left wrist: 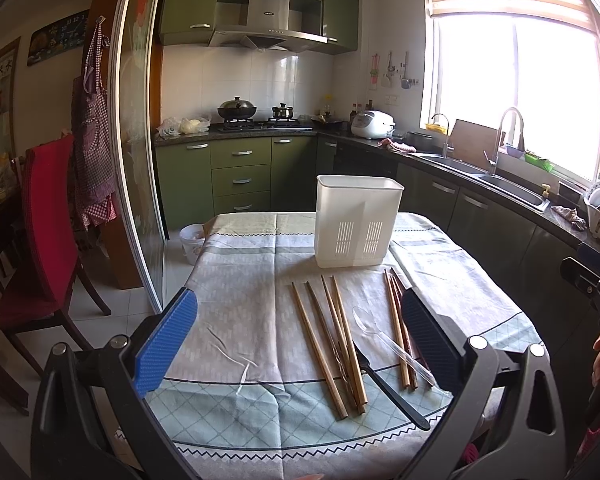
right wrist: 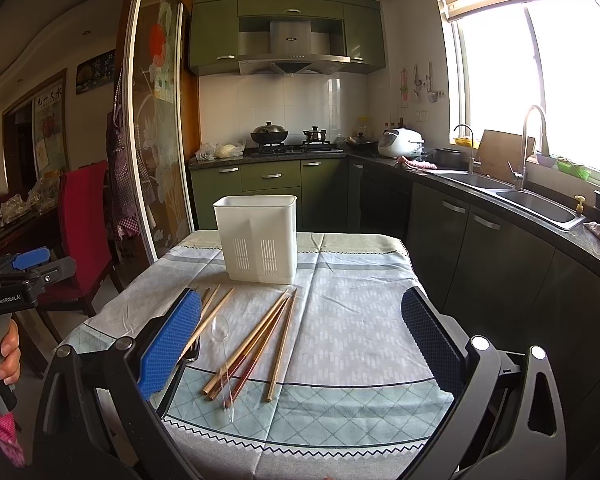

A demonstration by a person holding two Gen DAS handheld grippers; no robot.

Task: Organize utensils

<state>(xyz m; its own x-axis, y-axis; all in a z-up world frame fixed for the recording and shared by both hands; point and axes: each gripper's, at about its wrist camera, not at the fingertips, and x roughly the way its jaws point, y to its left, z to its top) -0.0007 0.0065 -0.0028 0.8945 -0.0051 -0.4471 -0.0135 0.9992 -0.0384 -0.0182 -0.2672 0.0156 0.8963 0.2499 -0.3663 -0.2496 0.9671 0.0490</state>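
Note:
A white plastic utensil holder [left wrist: 358, 222] stands upright at the far middle of the table; it also shows in the right wrist view [right wrist: 258, 238]. Several wooden chopsticks [left wrist: 332, 340] lie in front of it, with a clear plastic spoon [left wrist: 384, 340] and a black-handled utensil [left wrist: 392, 392] among them. In the right wrist view the chopsticks [right wrist: 260, 340] and clear spoon [right wrist: 224, 356] lie left of centre. My left gripper [left wrist: 300, 344] is open and empty above the near table. My right gripper [right wrist: 300, 344] is open and empty, right of the utensils.
The table wears a pale patterned cloth [left wrist: 252, 280]. A red chair [left wrist: 48, 216] stands to the left, beside a glass sliding door [left wrist: 140, 140]. A small white bin [left wrist: 192, 240] sits on the floor. The kitchen counter with a sink [right wrist: 540, 200] runs along the right.

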